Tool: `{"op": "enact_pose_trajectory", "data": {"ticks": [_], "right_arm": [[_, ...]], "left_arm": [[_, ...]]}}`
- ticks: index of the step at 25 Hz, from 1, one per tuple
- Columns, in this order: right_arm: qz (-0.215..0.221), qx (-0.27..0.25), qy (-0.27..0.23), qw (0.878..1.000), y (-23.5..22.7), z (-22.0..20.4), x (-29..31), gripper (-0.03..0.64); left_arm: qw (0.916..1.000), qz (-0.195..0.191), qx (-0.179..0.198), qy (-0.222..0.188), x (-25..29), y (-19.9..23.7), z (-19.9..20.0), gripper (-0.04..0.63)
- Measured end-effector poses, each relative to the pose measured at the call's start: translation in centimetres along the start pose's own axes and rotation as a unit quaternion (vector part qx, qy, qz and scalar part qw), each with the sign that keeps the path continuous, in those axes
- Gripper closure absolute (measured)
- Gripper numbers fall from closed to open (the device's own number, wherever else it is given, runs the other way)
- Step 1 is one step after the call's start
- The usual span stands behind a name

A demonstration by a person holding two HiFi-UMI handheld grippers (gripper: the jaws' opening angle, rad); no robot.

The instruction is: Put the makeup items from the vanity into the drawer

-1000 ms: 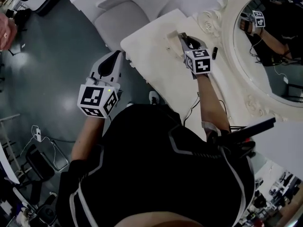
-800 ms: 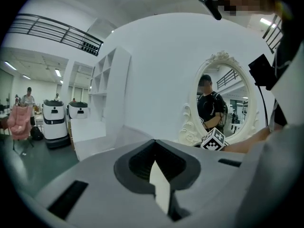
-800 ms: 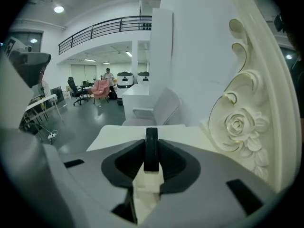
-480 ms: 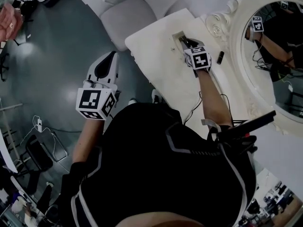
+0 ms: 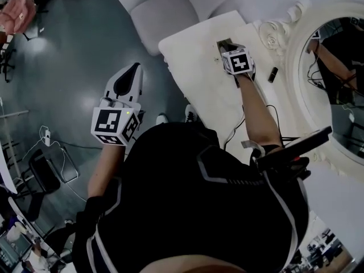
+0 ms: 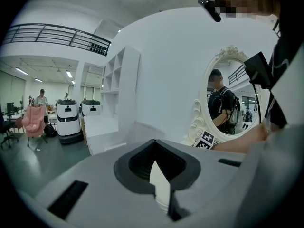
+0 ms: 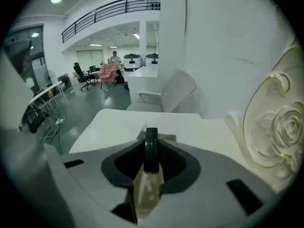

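While we look steeply down past our own black top (image 5: 193, 209), the left tongs (image 5: 135, 68) hang nearest to us, left of the bench and out over the grey floor (image 5: 68, 67), well apart from everything on the vanity. In the left gripper view their jaws are drawn narrow, tips meeting. Only a pale sliver shows in the slot behind the tips, and nothing sits between them.

To the right, our right forearm (image 5: 259, 118) reaches across the white bench (image 5: 193, 73), with a thin black cable (image 5: 232, 134) trailing beside it. At the end of that arm the right tongs (image 5: 225, 44) point down at the far part of the bench top. They hold a makeup item, a flat dark disc (image 7: 151, 148) gripped on edge between the two jaws and standing upright in the right gripper view. Directly beneath the disc is a rectangular, tan-lined opening (image 7: 148, 189) sunk into the bench top. The disc is over it, but we cannot tell whether it touches the bottom.

Just right of these tongs a small dark tube (image 5: 273, 74) lies on the bench, apart from the opening and near the carved frame (image 7: 280, 132) of the oval mirror (image 5: 341, 78), which runs along the bench's right side.

Farther off, beyond the far edge of the bench, stands a pale upholstered chair (image 5: 165, 16). Farthest of all, in the right gripper view, an open hall holds a pink chair (image 7: 107, 72).
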State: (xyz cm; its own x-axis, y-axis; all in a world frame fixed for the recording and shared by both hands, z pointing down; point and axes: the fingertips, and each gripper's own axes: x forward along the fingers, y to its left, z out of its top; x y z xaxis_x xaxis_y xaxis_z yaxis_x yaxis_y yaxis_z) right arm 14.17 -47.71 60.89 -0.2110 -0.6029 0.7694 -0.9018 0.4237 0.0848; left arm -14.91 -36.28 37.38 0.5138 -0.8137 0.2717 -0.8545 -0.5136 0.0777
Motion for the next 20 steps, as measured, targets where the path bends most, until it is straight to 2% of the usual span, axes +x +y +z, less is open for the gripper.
{"op": "enact_pose_trajectory", "data": {"ticks": [5,10,20], "right_arm": [[0.000,-0.014,0.031,0.999,0.1,-0.3,2.0,0.522],[-0.002,0.000,0.057,0.998,-0.2,-1.3,2.1,0.522],[0.003,-0.011,0.077,0.997,-0.3,-2.0,1.3,0.503]], "left_arm": [[0.9999,0.011,-0.004,0.006,0.7,0.9,-0.7,0.592],[0.9999,0.011,-0.004,0.009,0.5,0.9,-1.1,0.592],[1.0000,0.000,-0.002,0.004,0.8,0.0,-0.8,0.592]]}}
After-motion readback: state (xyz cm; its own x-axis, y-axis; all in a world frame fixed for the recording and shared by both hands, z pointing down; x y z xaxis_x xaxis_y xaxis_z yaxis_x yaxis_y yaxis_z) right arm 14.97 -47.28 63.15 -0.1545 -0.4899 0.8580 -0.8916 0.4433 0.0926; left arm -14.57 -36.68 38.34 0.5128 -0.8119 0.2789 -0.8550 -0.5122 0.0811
